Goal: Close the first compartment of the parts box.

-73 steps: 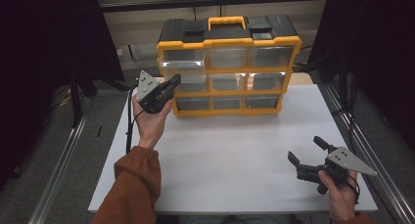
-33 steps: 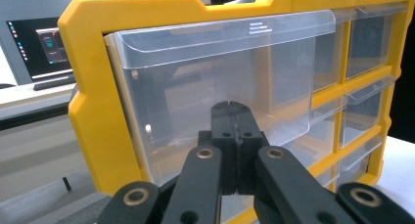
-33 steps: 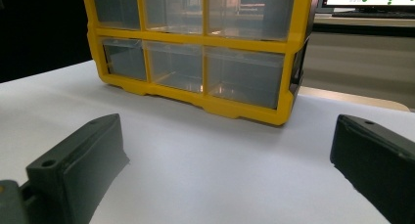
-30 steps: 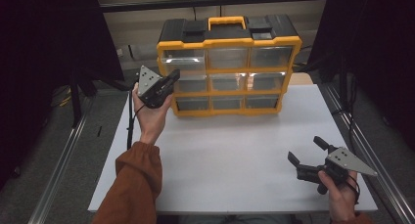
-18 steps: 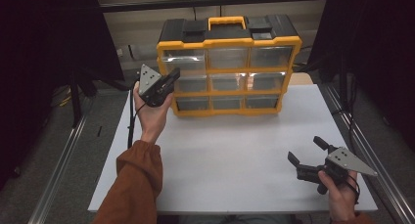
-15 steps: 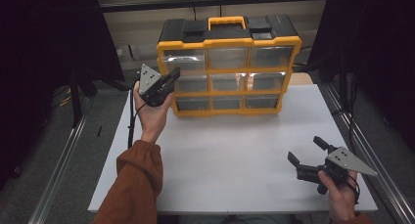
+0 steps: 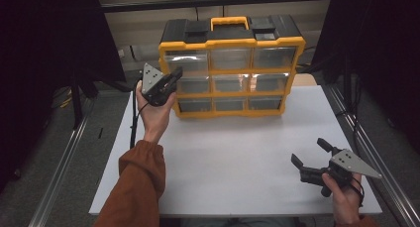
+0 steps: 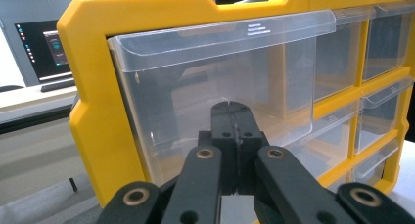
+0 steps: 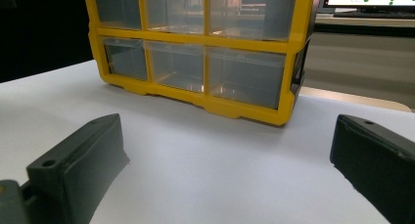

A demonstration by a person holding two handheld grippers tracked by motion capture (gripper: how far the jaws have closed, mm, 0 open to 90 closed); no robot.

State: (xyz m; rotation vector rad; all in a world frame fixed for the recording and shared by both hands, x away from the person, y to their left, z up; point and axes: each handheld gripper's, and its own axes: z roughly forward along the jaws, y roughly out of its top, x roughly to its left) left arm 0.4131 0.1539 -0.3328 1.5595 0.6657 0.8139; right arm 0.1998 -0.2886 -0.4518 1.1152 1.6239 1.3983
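Left gripper (image 7: 174, 74), jaws closed on nothing, faces the organizer's top-left drawer (image 8: 215, 92); opening them under its lip should come first.

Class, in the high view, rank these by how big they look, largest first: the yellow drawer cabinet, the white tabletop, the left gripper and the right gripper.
1. white tabletop
2. yellow drawer cabinet
3. right gripper and left gripper: look alike; the right sits nearer the camera, so unranked.

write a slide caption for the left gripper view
Shut left claw pointed at the top-left clear drawer of the yellow organizer.
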